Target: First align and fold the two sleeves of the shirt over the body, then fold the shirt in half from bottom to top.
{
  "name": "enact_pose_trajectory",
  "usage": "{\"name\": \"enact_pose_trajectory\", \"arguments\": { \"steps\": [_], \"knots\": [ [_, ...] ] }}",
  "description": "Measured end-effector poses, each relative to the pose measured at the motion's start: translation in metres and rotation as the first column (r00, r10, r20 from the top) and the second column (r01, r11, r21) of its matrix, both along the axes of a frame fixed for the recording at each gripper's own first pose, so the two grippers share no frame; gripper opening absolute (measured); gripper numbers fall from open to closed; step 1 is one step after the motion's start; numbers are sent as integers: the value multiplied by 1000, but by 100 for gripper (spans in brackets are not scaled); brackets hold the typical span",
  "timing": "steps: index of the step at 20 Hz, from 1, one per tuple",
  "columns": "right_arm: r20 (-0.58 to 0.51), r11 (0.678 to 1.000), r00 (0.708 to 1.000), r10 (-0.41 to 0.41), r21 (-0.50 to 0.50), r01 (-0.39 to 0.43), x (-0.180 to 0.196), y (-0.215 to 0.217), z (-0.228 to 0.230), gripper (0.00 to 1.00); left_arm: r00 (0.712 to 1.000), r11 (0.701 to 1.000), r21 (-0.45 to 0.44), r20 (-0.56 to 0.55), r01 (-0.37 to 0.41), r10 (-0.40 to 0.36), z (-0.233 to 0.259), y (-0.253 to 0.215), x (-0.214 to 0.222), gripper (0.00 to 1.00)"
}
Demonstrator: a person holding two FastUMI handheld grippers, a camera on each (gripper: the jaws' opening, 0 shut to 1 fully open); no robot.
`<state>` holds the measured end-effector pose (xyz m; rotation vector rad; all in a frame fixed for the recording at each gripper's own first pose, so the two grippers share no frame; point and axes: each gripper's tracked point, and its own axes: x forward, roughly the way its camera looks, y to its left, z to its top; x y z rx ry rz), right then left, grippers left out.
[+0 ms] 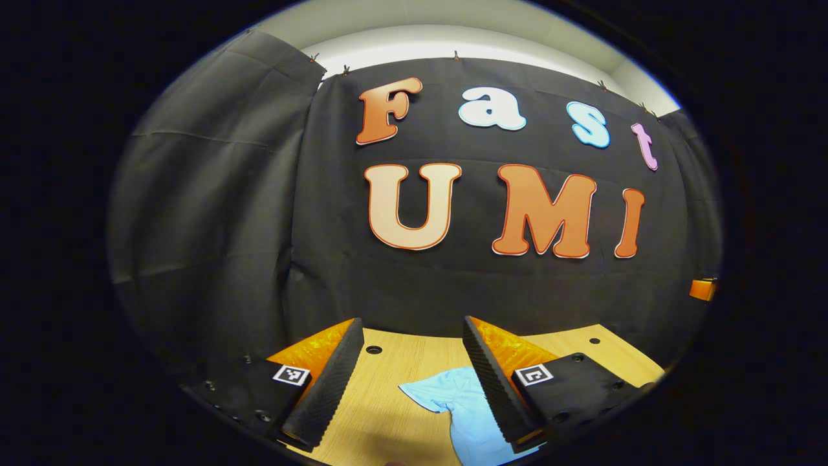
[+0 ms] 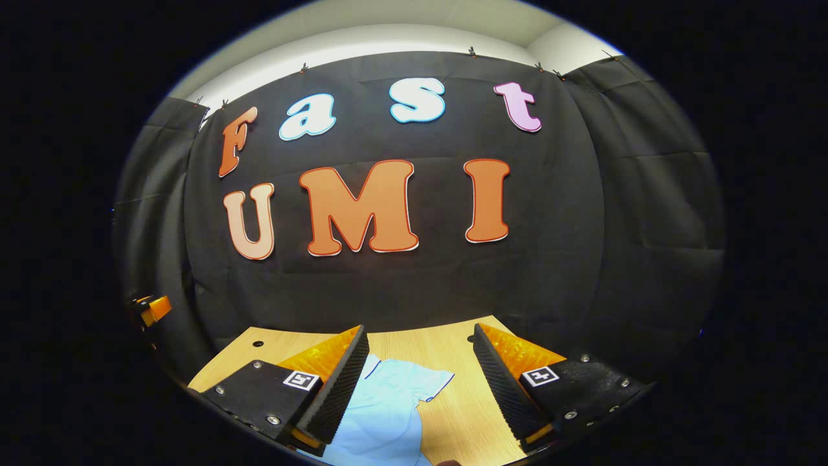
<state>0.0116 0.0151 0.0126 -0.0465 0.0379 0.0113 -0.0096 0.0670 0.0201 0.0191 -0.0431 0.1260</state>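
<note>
Two hand-held grippers, left (image 1: pixel 411 336) and right (image 2: pixel 420 343), jaws spread, grasping nothing, above light-blue shirt (image 2: pixel 388 408), wooden table (image 1: pixel 388 362)

The left gripper (image 1: pixel 414 378) has two wedge-shaped fingers (image 1: pixel 326 382) with ribbed, saw-toothed inner faces. Each finger is backed by a glossy, textured panel and sits on a flat mounting plate (image 1: pixel 576 388) bearing silver screws and a small square black-and-white marker (image 1: pixel 291 375). The right gripper (image 2: pixel 420 385) has the same build: ribbed fingers (image 2: pixel 336 388), screwed plates, square markers (image 2: pixel 540 376).
</note>
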Motion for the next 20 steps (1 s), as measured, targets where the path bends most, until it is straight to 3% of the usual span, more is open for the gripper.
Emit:
{"name": "enact_pose_trajectory", "arguments": {
  "steps": [7,11,17,20],
  "knots": [
    [-82,999,996,-41,4,42,4,-1,-25,98,1000,1000,14,-12,3,-3,-6,15,5,100],
    [-204,995,974,-99,-21,97,29,-17,-57,98,1000,1000,27,-14,-15,16,-8,23,11,99],
    [-478,992,871,-115,-13,124,111,-33,-130,98,997,998,19,-51,-60,61,-20,20,38,99],
    [-624,992,772,-120,-50,114,155,-39,-180,99,993,994,45,-65,-96,98,-23,25,55,99]
  ]
}}
